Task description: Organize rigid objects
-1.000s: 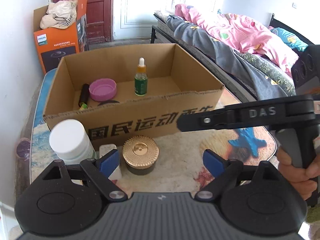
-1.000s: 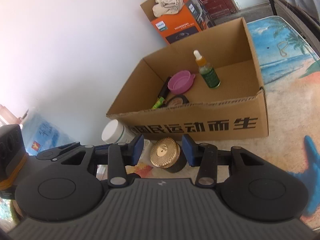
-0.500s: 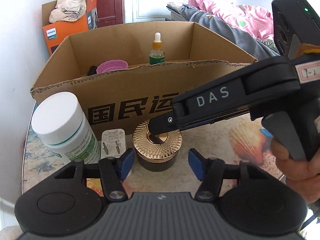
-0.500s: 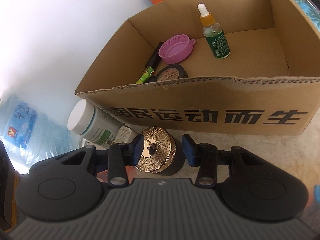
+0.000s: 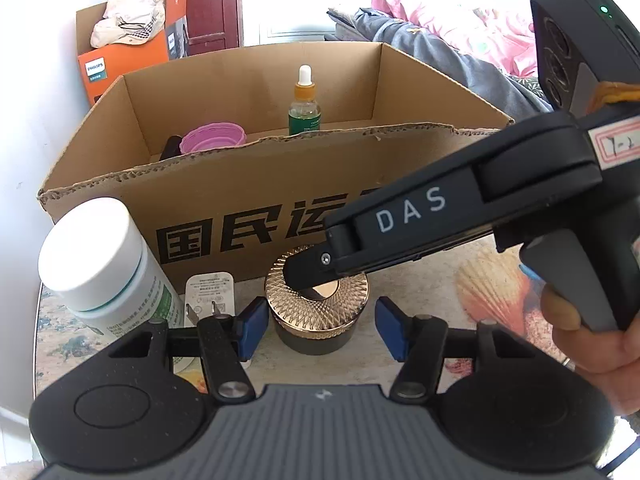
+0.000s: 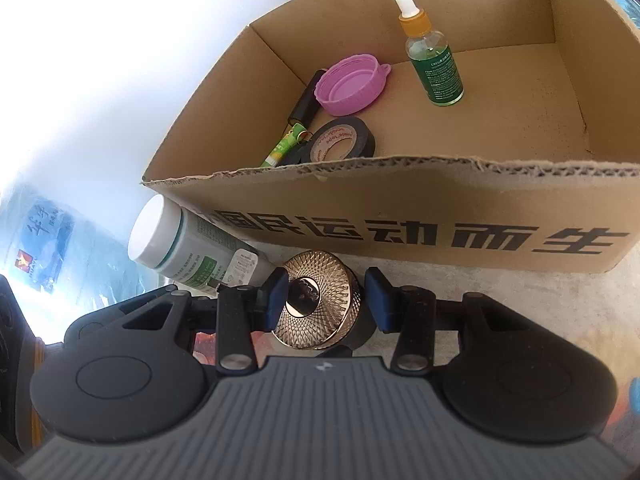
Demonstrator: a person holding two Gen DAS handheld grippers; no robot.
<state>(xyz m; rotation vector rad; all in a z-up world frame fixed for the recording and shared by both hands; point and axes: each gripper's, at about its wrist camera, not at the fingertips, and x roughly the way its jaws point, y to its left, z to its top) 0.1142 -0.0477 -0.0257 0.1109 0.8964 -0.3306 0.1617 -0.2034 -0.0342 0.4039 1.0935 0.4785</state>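
Observation:
A dark jar with a gold patterned lid (image 5: 318, 300) stands on the table in front of the cardboard box (image 5: 248, 200). It also shows in the right wrist view (image 6: 318, 306). My left gripper (image 5: 318, 330) is open, its blue pads on either side of the jar, apart from it. My right gripper (image 6: 326, 300) is open around the lid from above, with small gaps at both pads. A white-capped bottle (image 5: 104, 268) and a white plug adapter (image 5: 208, 296) stand to the left of the jar.
The box (image 6: 400, 184) holds a green dropper bottle (image 6: 434, 64), a pink lid (image 6: 352, 84), a black tape roll (image 6: 340, 140) and a black-green tube (image 6: 296, 120). An orange Philips box (image 5: 128, 60) stands behind. A bed (image 5: 460, 52) is at the right.
Both grippers have closed in on the gold-lidded jar. The right gripper has come lower over the lid. The left gripper has moved nearer, with its pads beside the jar.

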